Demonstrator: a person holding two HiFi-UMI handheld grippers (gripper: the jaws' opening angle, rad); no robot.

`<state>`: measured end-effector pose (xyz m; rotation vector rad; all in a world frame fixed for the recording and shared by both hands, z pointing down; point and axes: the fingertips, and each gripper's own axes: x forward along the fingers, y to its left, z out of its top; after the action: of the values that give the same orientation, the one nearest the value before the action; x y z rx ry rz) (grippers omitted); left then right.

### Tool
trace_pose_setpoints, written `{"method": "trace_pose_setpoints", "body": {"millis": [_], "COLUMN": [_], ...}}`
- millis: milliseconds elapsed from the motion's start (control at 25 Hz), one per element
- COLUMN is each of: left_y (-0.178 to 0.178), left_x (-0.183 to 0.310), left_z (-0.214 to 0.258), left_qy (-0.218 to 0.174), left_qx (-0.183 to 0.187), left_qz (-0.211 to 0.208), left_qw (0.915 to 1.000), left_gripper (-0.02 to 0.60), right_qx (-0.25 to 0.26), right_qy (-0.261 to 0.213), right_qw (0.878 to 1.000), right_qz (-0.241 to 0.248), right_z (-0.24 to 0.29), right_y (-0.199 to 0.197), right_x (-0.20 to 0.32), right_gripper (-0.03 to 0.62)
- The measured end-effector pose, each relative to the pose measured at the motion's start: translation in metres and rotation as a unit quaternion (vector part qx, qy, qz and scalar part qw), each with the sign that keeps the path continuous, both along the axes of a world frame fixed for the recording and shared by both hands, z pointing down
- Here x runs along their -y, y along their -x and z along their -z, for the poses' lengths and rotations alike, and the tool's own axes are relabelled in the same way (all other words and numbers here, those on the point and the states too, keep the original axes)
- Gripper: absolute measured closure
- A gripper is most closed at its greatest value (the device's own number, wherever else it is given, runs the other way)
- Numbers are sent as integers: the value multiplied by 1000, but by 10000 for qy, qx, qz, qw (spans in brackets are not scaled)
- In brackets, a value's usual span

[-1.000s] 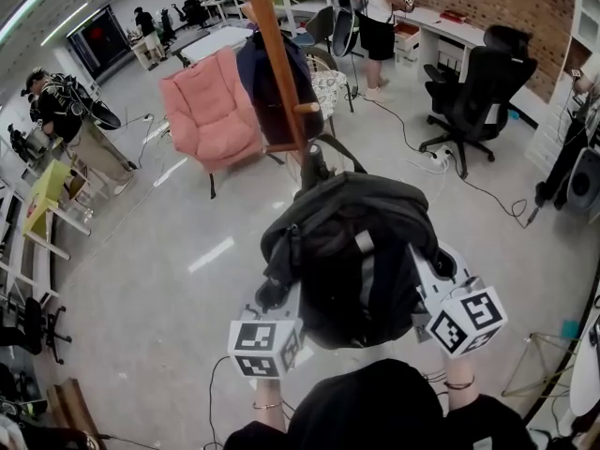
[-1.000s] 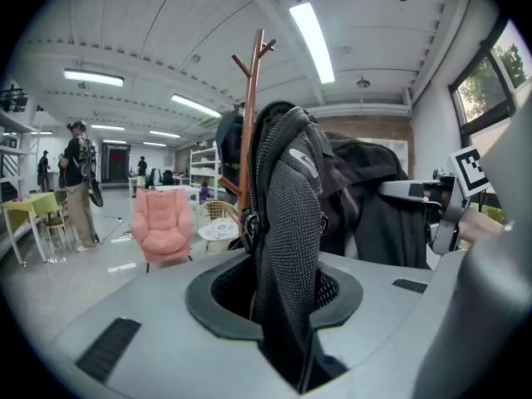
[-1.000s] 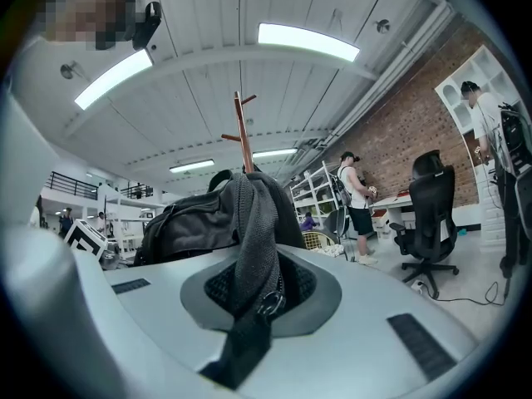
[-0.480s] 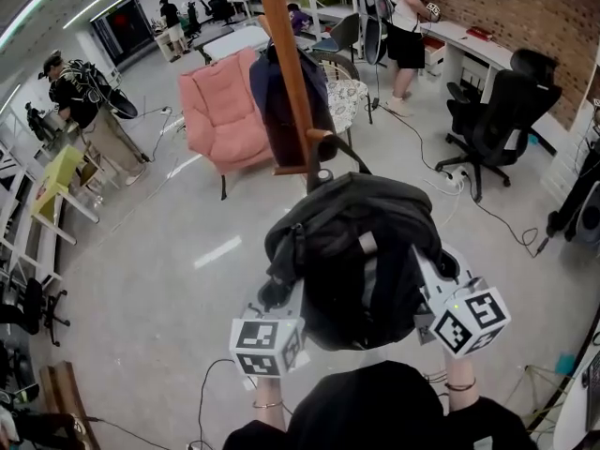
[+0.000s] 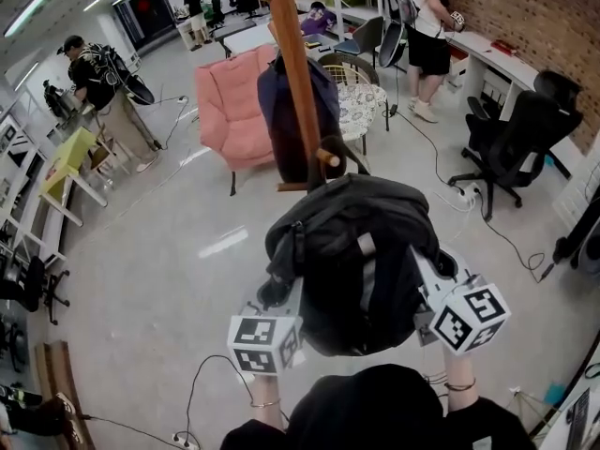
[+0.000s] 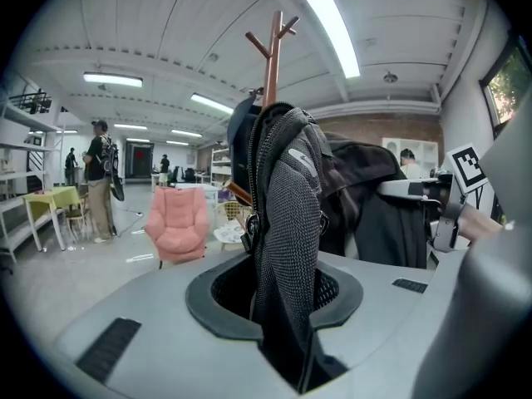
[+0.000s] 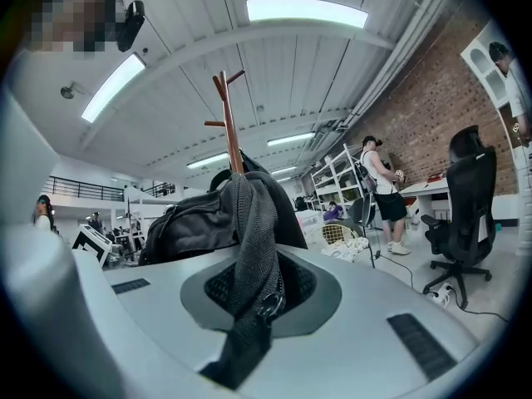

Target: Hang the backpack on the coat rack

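My left tool (image 6: 283, 302) and right tool (image 7: 249, 302) clamp the black fabric backpack (image 5: 352, 261) below the top-centre wooden coat rack (image 5: 295, 73); next, hoist onto a peg (image 5: 328, 156).

Glossy grey floor (image 5: 141, 270), pink armchair (image 5: 236, 111) and black office chair (image 5: 511, 143) standing on it, black cables (image 5: 194, 382) trailing across.

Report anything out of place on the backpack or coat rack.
Nothing stands out. The backpack hangs evenly between the left gripper and right gripper, each shut on a strap; the coat rack stands upright, a dark coat on it.
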<state>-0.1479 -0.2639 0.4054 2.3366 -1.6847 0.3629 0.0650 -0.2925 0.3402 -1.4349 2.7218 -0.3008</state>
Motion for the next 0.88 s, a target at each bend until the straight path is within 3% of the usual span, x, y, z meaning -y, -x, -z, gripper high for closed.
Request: {"method": "trace_pose_setpoints", "body": {"millis": [360, 880], "left_y": [3, 8], "left_x": [14, 25], "left_z": [-15, -45], "left_qy": [283, 619], "left_qx": [-74, -73], "left_qz": [154, -15], "left_qw": [9995, 9981], "left_gripper": [476, 475], "right_qx": [-106, -108], "right_qy": [303, 639], "right_qw": [9992, 9979], "right_qz": [256, 48], "right_z": [-13, -45], "right_y": [6, 9], "right_x": [27, 40], "right_gripper": [555, 554]}}
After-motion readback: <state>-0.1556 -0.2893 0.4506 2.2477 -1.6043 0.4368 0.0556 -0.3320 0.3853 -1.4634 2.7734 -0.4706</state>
